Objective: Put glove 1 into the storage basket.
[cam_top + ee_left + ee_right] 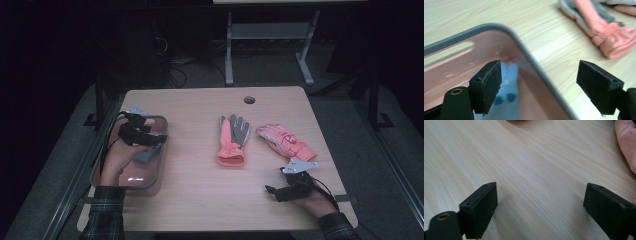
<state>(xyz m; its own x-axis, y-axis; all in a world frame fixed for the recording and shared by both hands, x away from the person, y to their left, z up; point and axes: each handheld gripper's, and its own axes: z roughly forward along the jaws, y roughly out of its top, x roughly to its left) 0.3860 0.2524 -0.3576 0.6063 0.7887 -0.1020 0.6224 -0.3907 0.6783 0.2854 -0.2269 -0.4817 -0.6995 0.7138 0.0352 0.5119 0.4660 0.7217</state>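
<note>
L gripper [159,141] hangs over the tray [158,165], jaws wide apart, empty; a grey glove [141,156] lies in the tray. R gripper [268,190] idle, jaws apart. Risk: L jaw clips the tray rim heading to the coral glove [231,141], shoving the tray.

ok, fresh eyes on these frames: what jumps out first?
Two gloves mid-table: an orange and grey glove lying flat, a pink glove to its right. At the table's left edge, the left gripper hangs open over a grey-rimmed tray with a pale blue item inside. The right gripper rests open near the front right.
</note>
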